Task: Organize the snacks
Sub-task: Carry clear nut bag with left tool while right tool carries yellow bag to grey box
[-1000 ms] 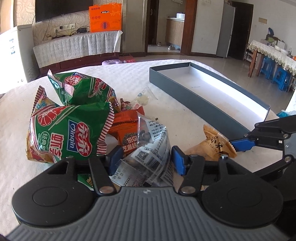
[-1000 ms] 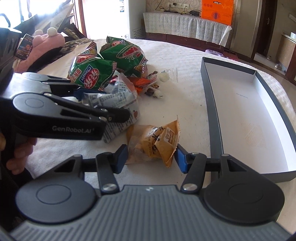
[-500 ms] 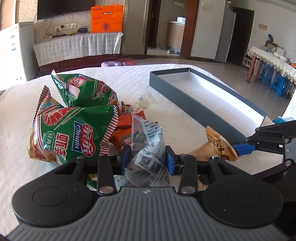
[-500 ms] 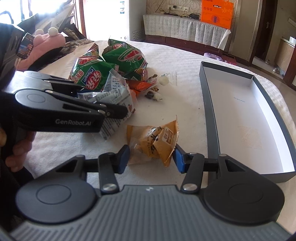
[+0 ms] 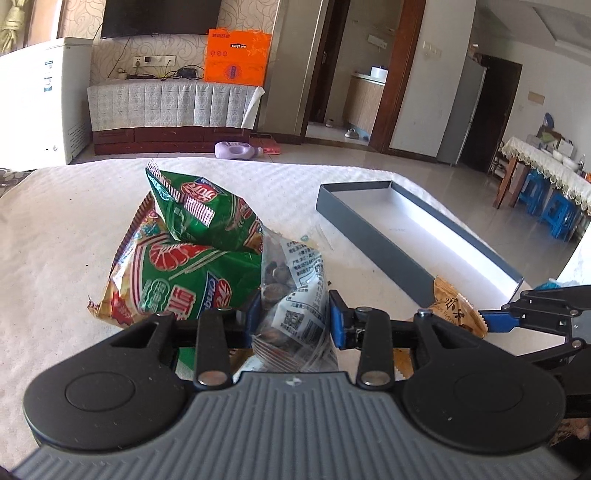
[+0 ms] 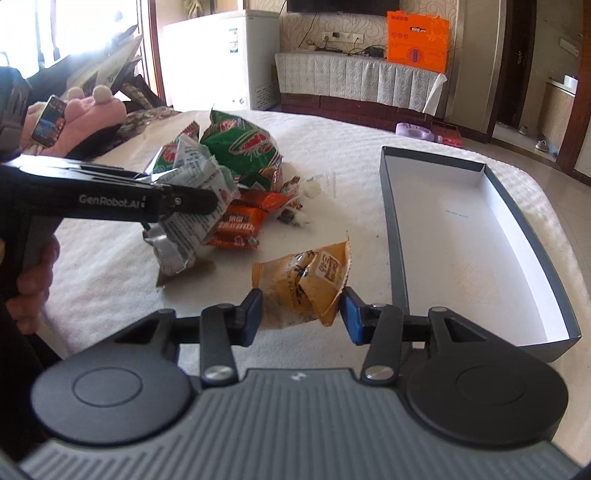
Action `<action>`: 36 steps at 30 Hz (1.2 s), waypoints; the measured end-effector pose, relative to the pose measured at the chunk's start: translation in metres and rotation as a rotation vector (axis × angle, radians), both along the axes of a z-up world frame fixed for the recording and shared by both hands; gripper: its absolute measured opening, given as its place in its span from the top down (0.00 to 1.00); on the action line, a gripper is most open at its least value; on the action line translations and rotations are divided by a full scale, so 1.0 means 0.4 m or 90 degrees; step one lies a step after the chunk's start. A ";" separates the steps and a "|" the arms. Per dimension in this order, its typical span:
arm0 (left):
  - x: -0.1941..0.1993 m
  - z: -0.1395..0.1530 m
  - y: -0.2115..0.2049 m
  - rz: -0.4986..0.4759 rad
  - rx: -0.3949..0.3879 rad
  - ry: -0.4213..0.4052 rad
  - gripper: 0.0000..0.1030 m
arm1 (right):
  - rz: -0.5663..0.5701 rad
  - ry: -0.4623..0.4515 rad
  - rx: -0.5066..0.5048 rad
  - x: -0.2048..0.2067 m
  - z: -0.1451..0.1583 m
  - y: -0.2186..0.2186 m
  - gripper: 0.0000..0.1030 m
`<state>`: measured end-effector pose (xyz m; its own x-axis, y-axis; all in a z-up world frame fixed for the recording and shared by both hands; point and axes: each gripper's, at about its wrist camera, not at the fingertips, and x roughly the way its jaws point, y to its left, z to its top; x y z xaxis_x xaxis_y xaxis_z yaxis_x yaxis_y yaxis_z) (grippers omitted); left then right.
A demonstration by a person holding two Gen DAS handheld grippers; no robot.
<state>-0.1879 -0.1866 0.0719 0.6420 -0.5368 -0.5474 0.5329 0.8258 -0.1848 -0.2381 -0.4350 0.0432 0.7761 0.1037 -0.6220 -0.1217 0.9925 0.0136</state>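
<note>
Left tongs (image 5: 293, 319) grasping a clear printed snack bag (image 5: 291, 295), right tongs (image 6: 301, 314) closing on a crinkled orange packet (image 6: 306, 284) (presumably bound for the long grey box (image 6: 480, 251)).

A patterned wall (image 5: 66, 22) carries a dark television (image 5: 159, 16) above a low cabinet draped in lace cloth (image 5: 170, 105), where an orange box (image 5: 236, 57) stands. A white chest freezer (image 5: 40, 99) sits beside it. The tiled floor (image 5: 369, 155) shines; blue stools (image 5: 550, 210) stand under a covered dining table (image 5: 546, 166). Daylight floods a window (image 6: 66, 26).
</note>
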 end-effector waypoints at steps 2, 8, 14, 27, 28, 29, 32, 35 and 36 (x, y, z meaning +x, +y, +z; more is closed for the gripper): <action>-0.004 0.008 0.002 0.003 0.001 -0.005 0.59 | -0.001 -0.008 0.004 -0.001 0.006 -0.002 0.53; -0.005 0.026 -0.014 0.012 -0.001 -0.017 0.59 | 0.001 -0.040 0.014 -0.006 0.030 -0.002 0.53; -0.004 0.034 -0.028 0.021 0.006 -0.022 0.59 | -0.005 -0.055 0.023 -0.014 0.042 -0.007 0.53; 0.005 0.071 -0.062 0.022 0.003 -0.045 0.59 | -0.029 -0.089 0.043 -0.024 0.067 -0.043 0.53; 0.008 0.075 -0.073 0.020 0.002 -0.048 0.59 | -0.033 -0.092 0.045 -0.025 0.069 -0.047 0.53; 0.009 0.079 -0.079 0.018 0.001 -0.050 0.59 | -0.035 -0.094 0.046 -0.025 0.071 -0.051 0.53; 0.013 0.085 -0.098 0.011 -0.002 -0.053 0.59 | -0.042 -0.098 0.051 -0.025 0.073 -0.061 0.53; 0.015 0.086 -0.116 0.003 -0.001 -0.053 0.59 | -0.047 -0.102 0.054 -0.025 0.076 -0.068 0.53; 0.013 0.088 -0.122 0.001 0.000 -0.055 0.59 | -0.048 -0.104 0.054 -0.026 0.077 -0.070 0.53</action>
<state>-0.1826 -0.2352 0.1069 0.6875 -0.5359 -0.4901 0.5459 0.8264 -0.1378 -0.2486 -0.4628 0.0739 0.8734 0.0883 -0.4790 -0.0543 0.9950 0.0843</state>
